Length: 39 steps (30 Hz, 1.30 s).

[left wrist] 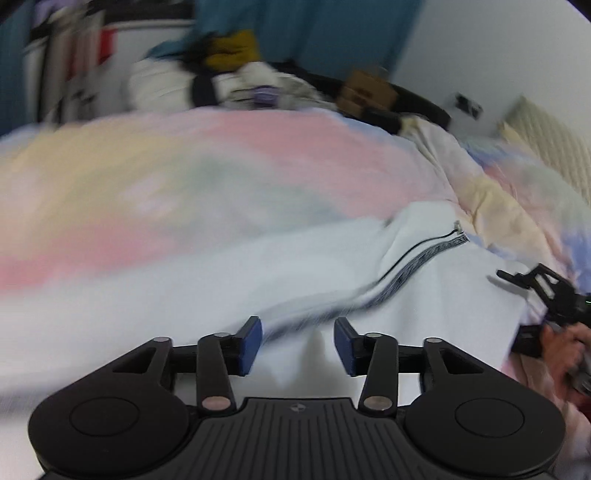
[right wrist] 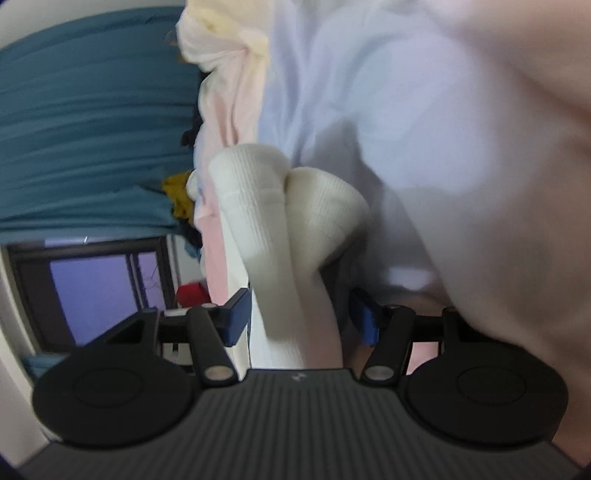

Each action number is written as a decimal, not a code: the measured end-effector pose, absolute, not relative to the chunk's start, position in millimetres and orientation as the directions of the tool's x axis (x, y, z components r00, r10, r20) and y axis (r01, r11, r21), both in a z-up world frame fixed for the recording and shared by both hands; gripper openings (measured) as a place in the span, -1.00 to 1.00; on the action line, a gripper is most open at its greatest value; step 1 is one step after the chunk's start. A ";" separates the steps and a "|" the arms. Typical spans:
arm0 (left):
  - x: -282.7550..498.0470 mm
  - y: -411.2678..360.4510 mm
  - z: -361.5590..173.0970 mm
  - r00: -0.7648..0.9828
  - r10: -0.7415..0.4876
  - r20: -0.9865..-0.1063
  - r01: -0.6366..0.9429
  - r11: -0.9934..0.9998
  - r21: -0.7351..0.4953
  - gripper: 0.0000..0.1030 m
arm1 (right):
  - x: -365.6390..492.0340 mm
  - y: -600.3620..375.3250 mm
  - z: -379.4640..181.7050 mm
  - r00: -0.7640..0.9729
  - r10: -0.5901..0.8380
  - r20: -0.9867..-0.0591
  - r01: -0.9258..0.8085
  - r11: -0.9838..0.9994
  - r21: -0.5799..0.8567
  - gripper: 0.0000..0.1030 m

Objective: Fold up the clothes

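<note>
A white zip-up garment (left wrist: 258,273) lies spread on a pastel bedspread (left wrist: 184,166); its dark zipper (left wrist: 413,262) runs diagonally. My left gripper (left wrist: 298,345) is open just above the garment's near part, nothing between its blue pads (left wrist: 251,345). My right gripper (left wrist: 532,288) shows at the right edge over the garment's side. In the right wrist view the right gripper (right wrist: 299,317) has a ribbed white cuff or hem (right wrist: 288,229) of the garment between its blue pads (right wrist: 236,317), with gaps at both sides; the view is rolled sideways and blurred.
A heap of mixed clothes (left wrist: 229,85) lies at the bed's far edge before a teal curtain (left wrist: 332,33). A cardboard box (left wrist: 365,92) and a pale headboard (left wrist: 554,147) are at the right. A dark window (right wrist: 99,288) shows in the right wrist view.
</note>
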<state>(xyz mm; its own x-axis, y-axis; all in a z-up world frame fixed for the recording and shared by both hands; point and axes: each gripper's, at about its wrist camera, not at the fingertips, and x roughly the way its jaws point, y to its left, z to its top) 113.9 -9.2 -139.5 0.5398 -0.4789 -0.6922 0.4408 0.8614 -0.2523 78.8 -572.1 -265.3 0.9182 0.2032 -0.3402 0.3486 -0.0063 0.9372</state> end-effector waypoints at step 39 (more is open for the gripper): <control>54.5 127.8 -134.1 0.706 -0.328 -0.628 0.206 0.943 -0.261 0.01 | 104.0 -349.2 -40.8 0.937 -0.289 -0.197 0.316 0.941 0.124 -0.72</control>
